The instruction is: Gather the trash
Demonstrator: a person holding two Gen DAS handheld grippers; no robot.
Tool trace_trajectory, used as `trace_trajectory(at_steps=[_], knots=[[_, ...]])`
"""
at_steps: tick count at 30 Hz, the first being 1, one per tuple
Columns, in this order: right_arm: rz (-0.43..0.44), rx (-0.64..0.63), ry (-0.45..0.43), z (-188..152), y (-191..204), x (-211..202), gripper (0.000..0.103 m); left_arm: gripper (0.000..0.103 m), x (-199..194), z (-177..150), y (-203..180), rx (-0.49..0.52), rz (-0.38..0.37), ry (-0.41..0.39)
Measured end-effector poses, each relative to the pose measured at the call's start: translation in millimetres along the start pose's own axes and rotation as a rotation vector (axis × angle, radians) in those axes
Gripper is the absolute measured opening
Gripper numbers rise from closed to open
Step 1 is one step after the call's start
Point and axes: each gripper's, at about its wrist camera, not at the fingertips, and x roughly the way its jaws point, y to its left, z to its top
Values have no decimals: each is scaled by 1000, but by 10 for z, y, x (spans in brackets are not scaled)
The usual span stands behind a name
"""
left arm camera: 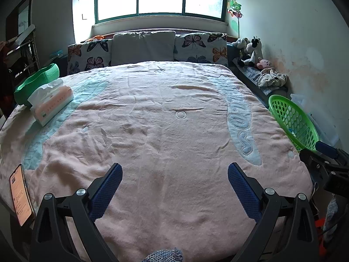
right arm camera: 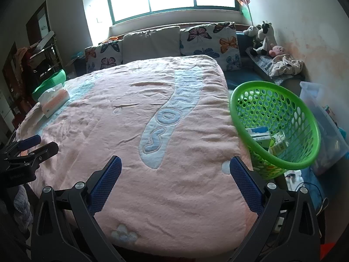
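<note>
A green perforated plastic basket point(right arm camera: 281, 118) stands tilted at the bed's right edge; small cartons point(right arm camera: 265, 139) lie inside it. It also shows in the left wrist view point(left arm camera: 292, 120). My left gripper point(left arm camera: 174, 172) is open and empty, low over the pink blanket point(left arm camera: 157, 120) near the bed's foot. My right gripper point(right arm camera: 175, 168) is open and empty over the pink blanket point(right arm camera: 122, 113), just left of the basket. Each gripper shows at the edge of the other's view, the right one point(left arm camera: 322, 163) and the left one point(right arm camera: 28, 150).
A tissue pack point(left arm camera: 52, 102) and a green fabric bowl point(left arm camera: 37, 83) lie at the bed's left edge. A lit phone point(left arm camera: 20, 194) lies at the near left corner. Pillows point(left arm camera: 144, 48) line the headboard. Plush toys point(left arm camera: 250, 52) and a clear bin point(right arm camera: 322, 120) stand at right.
</note>
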Motion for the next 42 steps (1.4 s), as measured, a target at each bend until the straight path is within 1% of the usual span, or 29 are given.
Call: trace_trajectory(at_steps=[42], knots=[[10, 16, 5, -50, -1, -7, 99, 94, -33, 6, -52, -3, 5, -3]])
